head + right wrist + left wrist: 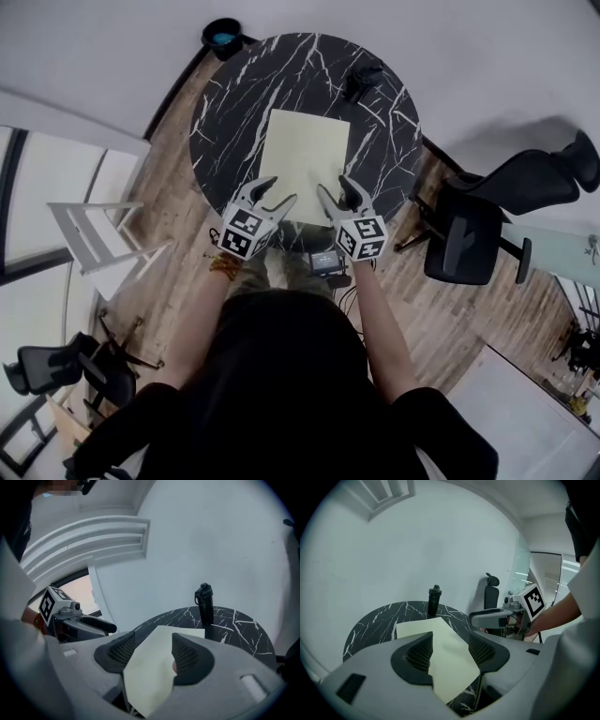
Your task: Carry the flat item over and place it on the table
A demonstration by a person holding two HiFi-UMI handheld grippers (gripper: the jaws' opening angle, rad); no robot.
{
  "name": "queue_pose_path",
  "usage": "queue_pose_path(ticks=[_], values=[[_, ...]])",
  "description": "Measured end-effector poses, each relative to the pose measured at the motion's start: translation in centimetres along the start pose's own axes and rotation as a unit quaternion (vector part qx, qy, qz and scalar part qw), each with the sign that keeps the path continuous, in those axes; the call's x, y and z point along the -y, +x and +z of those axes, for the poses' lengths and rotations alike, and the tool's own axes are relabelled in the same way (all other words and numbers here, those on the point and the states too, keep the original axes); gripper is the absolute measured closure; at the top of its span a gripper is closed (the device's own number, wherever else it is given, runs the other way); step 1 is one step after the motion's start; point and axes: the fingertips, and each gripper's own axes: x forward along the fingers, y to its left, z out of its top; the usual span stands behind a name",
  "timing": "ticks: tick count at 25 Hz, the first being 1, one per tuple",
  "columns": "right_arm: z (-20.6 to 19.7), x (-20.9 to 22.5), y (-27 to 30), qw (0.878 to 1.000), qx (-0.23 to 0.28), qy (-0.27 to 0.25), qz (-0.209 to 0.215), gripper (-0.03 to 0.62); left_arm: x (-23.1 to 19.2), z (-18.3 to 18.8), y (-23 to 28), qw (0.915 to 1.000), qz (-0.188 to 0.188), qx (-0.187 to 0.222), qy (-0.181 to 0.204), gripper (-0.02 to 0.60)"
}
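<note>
As 1 sheet (pixel 302 164) lies on the table (pixel 225 103) near 1 bottle (pixel 361 82), the left gripper (pixel 278 190) and right gripper (pixel 336 186) hover at its near edge, jaws wide apart.

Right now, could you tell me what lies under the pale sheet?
The black marble table shows all round the sheet; anything directly beneath the sheet is covered.

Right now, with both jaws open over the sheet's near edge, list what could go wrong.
1. The left gripper and right gripper hang with jaws apart at the near edge of the sheet. Pulling back low could snag it and drag it toward the table rim.
2. The bottle stands just past the sheet's far corner. A forward nudge might slide the sheet into it.
</note>
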Motion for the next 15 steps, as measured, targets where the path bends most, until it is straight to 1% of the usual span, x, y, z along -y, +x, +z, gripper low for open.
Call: queue_pose_path(ticks=[5, 8, 9, 12, 13, 15], values=[[2.2, -1.2, -0.6, 0.999, 0.026, -0.002, -0.019, 0.352, 0.5, 2.6, -0.6, 0.9993, -0.023, 0.02, 0.021, 0.337], [3.2, -2.8, -1.0, 0.999, 0.037, -0.009, -0.028, 0.353, 0.7, 3.9, -1.8, 0.9983, -0.031, 0.035, 0.036, 0.338], [3.4, -3.5, -1.1, 0.999, 0.04, -0.015, -0.03, 0.353, 1.0, 4.3, -2.4, 0.9976, -0.031, 0.039, 0.047, 0.339], [4.4, -5.3, -1.6, 0.997, 0.052, -0.033, -0.039, 0.353, 2.4, 6.0, -4.1, 0.9923, -0.038, 0.059, 0.102, 0.338], [4.7, -5.9, -1.8, 0.997, 0.057, -0.037, -0.044, 0.353, 2.8, 6.6, -4.7, 0.9904, -0.041, 0.069, 0.113, 0.339], [5.5, -7.1, -2.1, 0.995, 0.068, -0.046, -0.053, 0.353, 3.0, 7.5, -5.8, 0.9883, -0.044, 0.091, 0.114, 0.339]])
